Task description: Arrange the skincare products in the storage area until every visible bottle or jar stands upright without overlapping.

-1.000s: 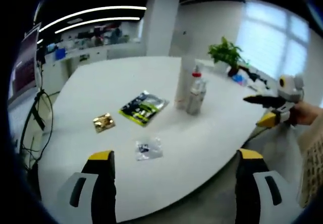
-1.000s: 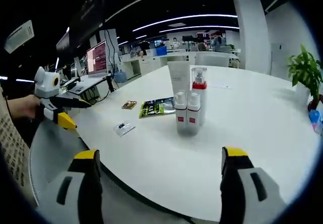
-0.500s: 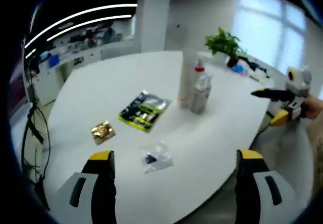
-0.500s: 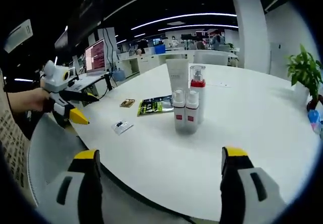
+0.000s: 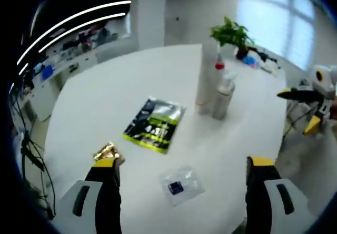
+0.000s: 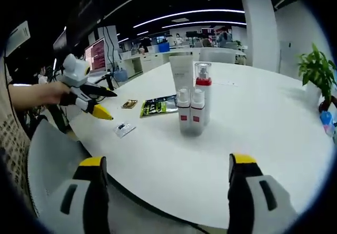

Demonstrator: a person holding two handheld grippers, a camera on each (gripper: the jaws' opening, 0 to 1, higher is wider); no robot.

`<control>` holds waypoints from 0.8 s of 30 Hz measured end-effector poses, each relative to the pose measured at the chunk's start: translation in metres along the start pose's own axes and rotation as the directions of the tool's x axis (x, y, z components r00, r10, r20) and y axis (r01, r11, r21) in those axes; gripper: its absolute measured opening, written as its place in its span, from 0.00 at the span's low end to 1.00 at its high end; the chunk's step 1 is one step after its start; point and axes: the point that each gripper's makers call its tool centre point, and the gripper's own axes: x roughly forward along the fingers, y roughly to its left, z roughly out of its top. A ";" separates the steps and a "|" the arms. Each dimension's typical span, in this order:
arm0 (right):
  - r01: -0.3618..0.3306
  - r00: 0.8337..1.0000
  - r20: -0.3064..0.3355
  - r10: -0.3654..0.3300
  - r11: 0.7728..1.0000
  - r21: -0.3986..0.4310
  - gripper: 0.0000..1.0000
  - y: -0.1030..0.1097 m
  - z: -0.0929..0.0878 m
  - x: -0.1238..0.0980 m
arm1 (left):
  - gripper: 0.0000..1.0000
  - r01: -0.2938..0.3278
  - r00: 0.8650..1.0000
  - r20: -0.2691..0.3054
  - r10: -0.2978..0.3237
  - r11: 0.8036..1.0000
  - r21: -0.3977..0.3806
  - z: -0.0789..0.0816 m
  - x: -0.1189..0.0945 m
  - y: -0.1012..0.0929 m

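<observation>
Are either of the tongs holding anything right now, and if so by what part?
Nothing is held: the left tongs and right tongs are both open and empty.

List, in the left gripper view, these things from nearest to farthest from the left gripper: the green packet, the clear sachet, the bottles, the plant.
1. Clear sachet: on the table between the jaws of the left gripper.
2. Green packet: mid-table, beyond the sachet.
3. Bottles: standing clustered, past the packet to the right.
4. Plant: at the table's far edge.
</observation>
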 end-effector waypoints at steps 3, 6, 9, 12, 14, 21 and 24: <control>0.007 1.000 -0.006 -0.007 1.000 0.000 0.96 -0.001 -0.001 0.000 | 0.97 0.015 0.999 -0.032 -0.014 0.999 0.031 0.001 0.011 0.005; 0.015 1.000 0.003 -0.015 1.000 0.020 0.98 -0.004 0.000 0.000 | 0.97 0.027 0.998 -0.052 -0.024 0.997 0.066 0.005 0.022 0.011; 0.018 1.000 -0.002 -0.018 0.999 0.034 0.99 -0.005 -0.001 0.000 | 0.97 0.033 0.997 -0.068 -0.027 0.995 0.091 0.009 0.034 0.020; 0.023 1.000 -0.007 -0.023 0.999 0.033 0.99 -0.006 -0.002 0.001 | 0.97 0.041 0.996 -0.088 -0.031 0.993 0.112 0.014 0.048 0.027; 0.025 1.000 -0.012 -0.025 0.999 0.032 0.98 -0.007 -0.003 0.001 | 0.97 0.049 0.994 -0.104 -0.035 0.990 0.131 0.016 0.057 0.031; 0.042 0.999 -0.007 -0.042 0.998 0.046 0.98 -0.010 -0.003 0.000 | 0.97 0.080 0.986 -0.161 -0.054 0.984 0.161 0.017 0.089 0.043; 0.049 0.999 0.004 -0.049 0.997 0.063 0.98 -0.013 -0.002 0.000 | 0.97 0.079 0.983 -0.178 -0.051 0.985 0.152 0.016 0.100 0.050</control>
